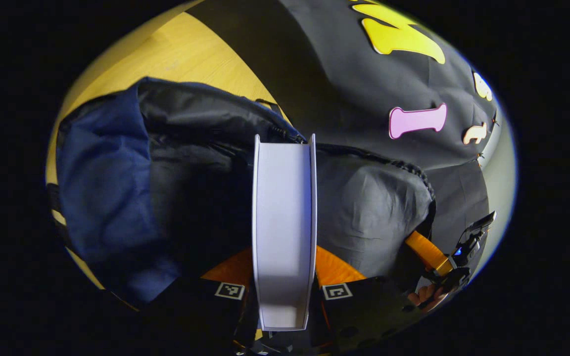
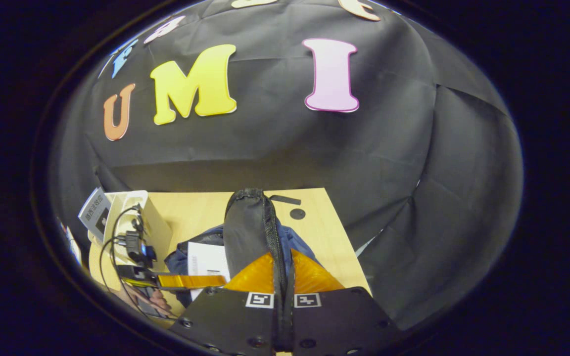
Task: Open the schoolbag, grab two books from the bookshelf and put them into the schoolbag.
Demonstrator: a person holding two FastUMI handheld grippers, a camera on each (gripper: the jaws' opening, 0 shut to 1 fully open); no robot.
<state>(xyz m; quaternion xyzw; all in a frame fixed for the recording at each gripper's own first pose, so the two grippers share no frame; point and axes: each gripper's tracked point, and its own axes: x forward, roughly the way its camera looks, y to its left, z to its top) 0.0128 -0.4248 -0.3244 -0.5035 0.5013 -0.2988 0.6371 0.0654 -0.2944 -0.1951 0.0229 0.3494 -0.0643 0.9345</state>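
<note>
A white book (image 1: 284,198) stands edge-on between my left gripper's (image 1: 284,269) fingers, which are shut on it. It hangs over the open mouth of the dark blue schoolbag (image 1: 107,178), whose grey lining shows on both sides. In the right gripper view, my right gripper (image 2: 283,277) is shut on the bag's raised flap (image 2: 250,222) along its zipper. That view also has the left gripper (image 2: 191,281) with the white book (image 2: 208,259) low at the bag's opening. The right gripper (image 1: 433,257) appears at the bag's right rim, a hand behind it.
The bag lies on a wooden table (image 2: 319,232). A white bookshelf (image 2: 136,217) with a book (image 2: 94,210) leaning in it stands at the table's left end, cables in front. Black cloth walls close in behind and to the right.
</note>
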